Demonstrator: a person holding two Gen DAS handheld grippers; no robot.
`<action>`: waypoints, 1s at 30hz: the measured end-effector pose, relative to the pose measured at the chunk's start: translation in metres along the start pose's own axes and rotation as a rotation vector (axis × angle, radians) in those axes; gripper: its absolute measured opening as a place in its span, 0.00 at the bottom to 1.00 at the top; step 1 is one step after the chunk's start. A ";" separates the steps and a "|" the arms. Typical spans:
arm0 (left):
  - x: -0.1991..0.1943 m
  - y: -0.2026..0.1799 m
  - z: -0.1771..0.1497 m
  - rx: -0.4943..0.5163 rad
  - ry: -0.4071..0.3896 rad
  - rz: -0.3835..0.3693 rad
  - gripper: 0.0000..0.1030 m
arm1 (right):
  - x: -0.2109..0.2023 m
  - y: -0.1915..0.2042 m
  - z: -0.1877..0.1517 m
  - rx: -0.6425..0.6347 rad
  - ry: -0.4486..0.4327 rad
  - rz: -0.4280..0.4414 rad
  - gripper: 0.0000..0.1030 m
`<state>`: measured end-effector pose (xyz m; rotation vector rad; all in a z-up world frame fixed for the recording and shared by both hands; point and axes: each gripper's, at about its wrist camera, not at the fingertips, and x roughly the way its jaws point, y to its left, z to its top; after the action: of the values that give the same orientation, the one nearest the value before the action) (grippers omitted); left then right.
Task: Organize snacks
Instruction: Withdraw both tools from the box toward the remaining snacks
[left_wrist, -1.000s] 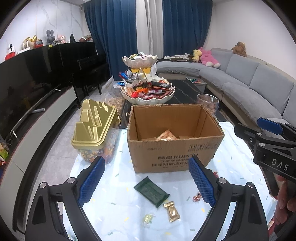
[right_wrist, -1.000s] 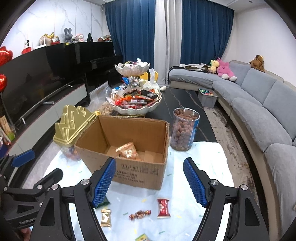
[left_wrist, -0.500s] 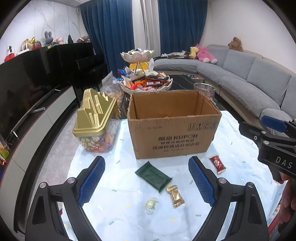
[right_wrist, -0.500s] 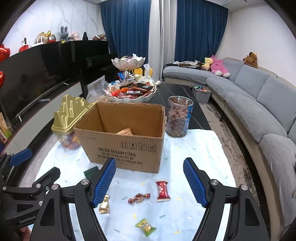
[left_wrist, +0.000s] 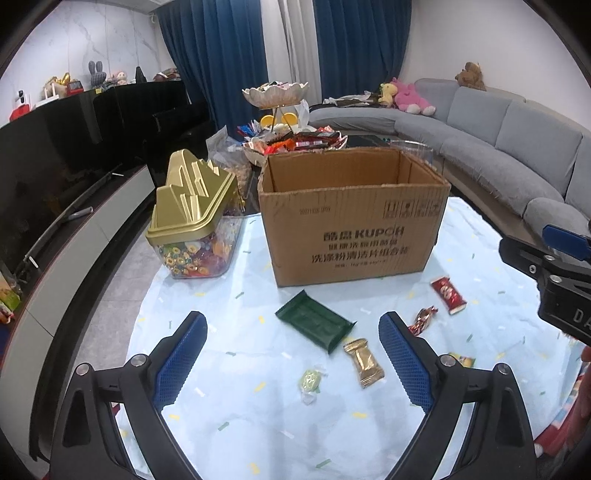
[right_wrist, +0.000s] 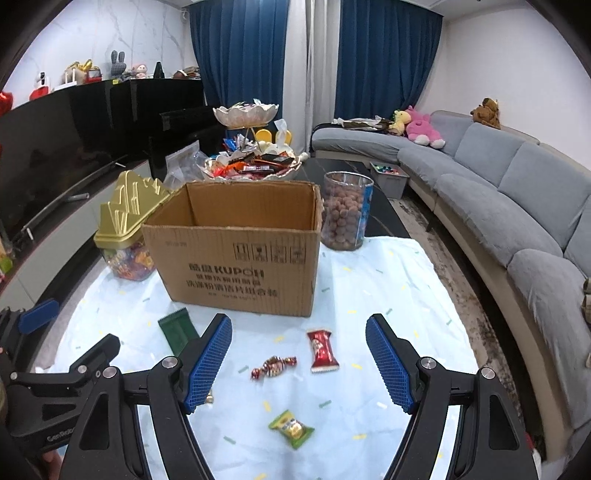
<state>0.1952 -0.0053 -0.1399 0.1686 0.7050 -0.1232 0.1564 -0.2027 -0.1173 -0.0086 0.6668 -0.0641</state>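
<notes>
An open cardboard box (left_wrist: 351, 218) (right_wrist: 236, 251) stands on the light blue cloth. Loose snacks lie in front of it: a dark green packet (left_wrist: 314, 325) (right_wrist: 177, 330), a gold candy (left_wrist: 364, 362), a pale green sweet (left_wrist: 310, 380), a red packet (left_wrist: 448, 295) (right_wrist: 322, 350), a twisted red-brown candy (left_wrist: 423, 319) (right_wrist: 273, 367) and a green-yellow candy (right_wrist: 291, 428). My left gripper (left_wrist: 291, 358) is open and empty above the green packet and gold candy. My right gripper (right_wrist: 297, 363) is open and empty above the red packet and twisted candy.
A gold-lidded candy jar (left_wrist: 192, 225) (right_wrist: 127, 229) stands left of the box. A glass jar of nuts (right_wrist: 345, 210) stands at its right rear. A tiered snack bowl (right_wrist: 255, 162) sits behind. A grey sofa (right_wrist: 498, 192) runs along the right.
Both grippers have pulled back and lowered away from the box. The box interior is out of sight now, and more loose snacks show on the cloth.
</notes>
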 end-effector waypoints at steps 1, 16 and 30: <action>0.001 0.000 -0.002 0.001 -0.001 0.000 0.92 | 0.000 0.000 -0.003 0.005 -0.001 -0.005 0.74; 0.025 -0.004 -0.036 0.053 -0.012 0.002 0.92 | 0.012 0.011 -0.049 -0.027 0.013 -0.035 0.74; 0.064 -0.009 -0.060 0.101 0.053 -0.023 0.83 | 0.044 0.018 -0.083 -0.065 0.099 -0.038 0.74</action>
<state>0.2036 -0.0058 -0.2275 0.2616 0.7539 -0.1770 0.1408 -0.1863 -0.2101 -0.0806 0.7670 -0.0795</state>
